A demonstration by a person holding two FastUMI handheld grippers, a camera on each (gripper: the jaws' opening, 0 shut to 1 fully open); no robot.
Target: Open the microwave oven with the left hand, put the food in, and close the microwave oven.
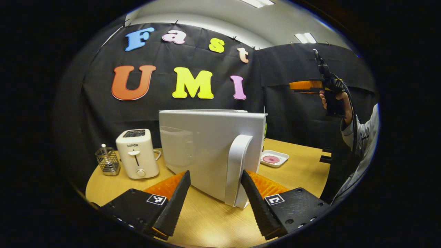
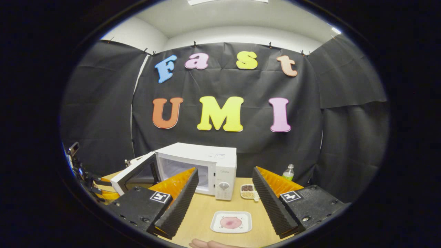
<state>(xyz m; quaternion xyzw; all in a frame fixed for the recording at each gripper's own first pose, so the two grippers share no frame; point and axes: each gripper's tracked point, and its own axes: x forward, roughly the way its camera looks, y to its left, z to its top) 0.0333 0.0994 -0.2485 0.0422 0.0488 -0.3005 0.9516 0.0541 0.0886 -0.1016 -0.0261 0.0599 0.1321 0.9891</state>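
Left gripper (image 1: 215,193) jaws wide, straddling the handle (image 1: 237,170) of the swung-open microwave door (image 1: 206,144), not pressing it. Toaster (image 1: 137,153) off beyond its left finger. Right gripper (image 2: 224,193) jaws wide, empty; microwave oven (image 2: 206,168) ahead between them, plate of food (image 2: 231,221) on the table (image 2: 203,210) just below the gap.

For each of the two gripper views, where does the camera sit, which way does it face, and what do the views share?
Left gripper view: rides the left gripper, low over the table, facing the swung-open microwave door; its open fingers flank the door handle; the right gripper is raised in a hand.
Right gripper view: rides the right gripper, higher and farther back, facing the microwave front; open fingers above the food plate.
Shared: microwave door, food plate, table.
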